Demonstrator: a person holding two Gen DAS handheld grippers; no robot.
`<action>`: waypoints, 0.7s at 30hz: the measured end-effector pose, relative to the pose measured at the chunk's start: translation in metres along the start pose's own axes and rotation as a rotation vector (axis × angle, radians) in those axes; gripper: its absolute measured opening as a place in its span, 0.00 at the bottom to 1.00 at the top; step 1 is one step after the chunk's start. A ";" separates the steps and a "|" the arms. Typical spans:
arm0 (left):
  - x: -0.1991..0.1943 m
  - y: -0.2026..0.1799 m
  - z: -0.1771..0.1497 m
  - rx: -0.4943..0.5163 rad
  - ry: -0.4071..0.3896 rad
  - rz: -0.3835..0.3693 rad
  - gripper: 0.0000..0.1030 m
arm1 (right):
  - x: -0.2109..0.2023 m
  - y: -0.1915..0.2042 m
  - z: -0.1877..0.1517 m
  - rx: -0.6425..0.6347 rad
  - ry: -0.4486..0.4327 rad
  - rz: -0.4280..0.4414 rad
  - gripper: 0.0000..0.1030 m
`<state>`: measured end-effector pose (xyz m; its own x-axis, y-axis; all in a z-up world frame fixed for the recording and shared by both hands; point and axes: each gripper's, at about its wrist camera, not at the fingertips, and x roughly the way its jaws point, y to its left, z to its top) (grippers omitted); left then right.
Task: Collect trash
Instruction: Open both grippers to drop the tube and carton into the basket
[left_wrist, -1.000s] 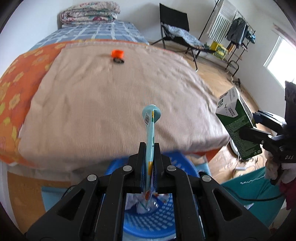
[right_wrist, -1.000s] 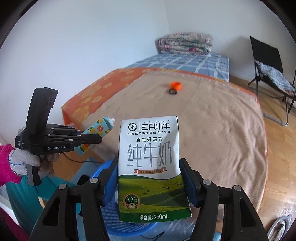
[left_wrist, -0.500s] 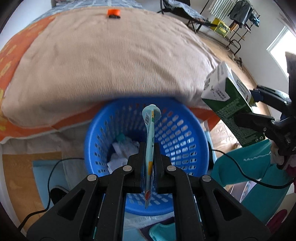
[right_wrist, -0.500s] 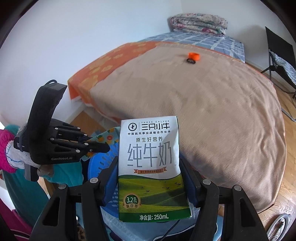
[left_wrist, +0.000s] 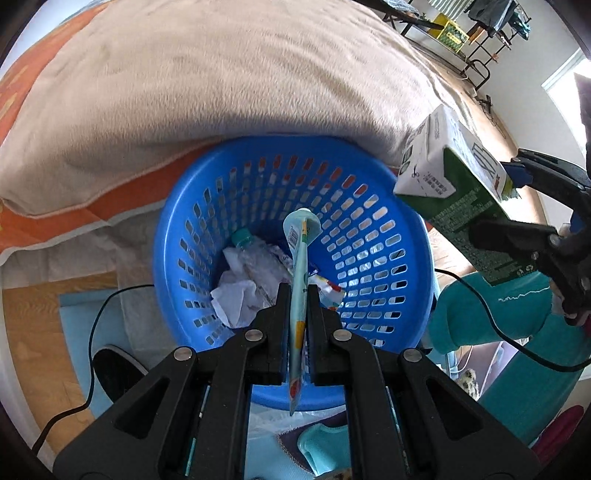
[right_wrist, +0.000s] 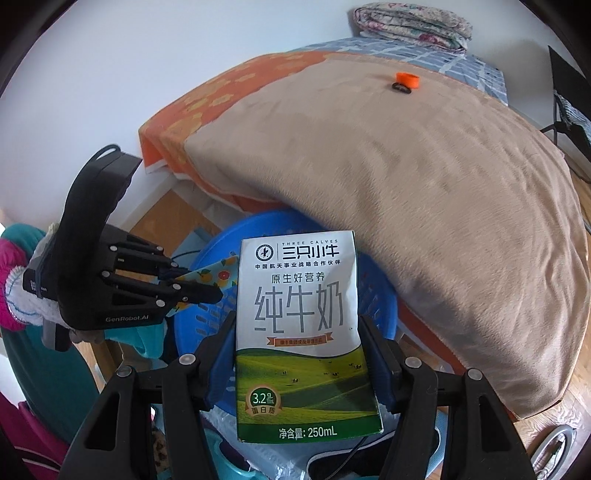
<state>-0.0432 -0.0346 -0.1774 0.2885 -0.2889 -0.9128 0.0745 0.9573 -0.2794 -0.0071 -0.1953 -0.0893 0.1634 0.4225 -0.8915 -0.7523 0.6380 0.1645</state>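
The left gripper, clamped on a flattened pouch pointing forward, hangs directly over the blue trash basket, while the right gripper, clamped on an upright milk carton, sits beside the rim.

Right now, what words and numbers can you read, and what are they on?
Milk carton:
"THREE CALVES"
"三只小牛"
"原生好营养"
"纯牛奶"
"3.2g"
"蛋白质"
"净含量: 250mL"
Its thin orange strip and its side panel in the left wrist view: too small.
Left gripper: "GenRobot.AI"
Pouch barcode: unreadable.
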 end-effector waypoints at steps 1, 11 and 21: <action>0.001 0.001 0.001 -0.003 0.004 -0.001 0.05 | 0.001 0.001 0.000 -0.003 0.005 0.001 0.63; 0.004 0.003 0.001 -0.016 0.028 0.010 0.08 | 0.006 0.001 0.001 0.007 0.021 0.004 0.64; 0.003 0.004 0.003 -0.027 0.015 0.021 0.36 | 0.006 0.002 0.004 0.014 0.017 -0.016 0.82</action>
<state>-0.0395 -0.0313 -0.1804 0.2754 -0.2687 -0.9230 0.0424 0.9626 -0.2676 -0.0054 -0.1888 -0.0930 0.1646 0.4012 -0.9011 -0.7405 0.6537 0.1557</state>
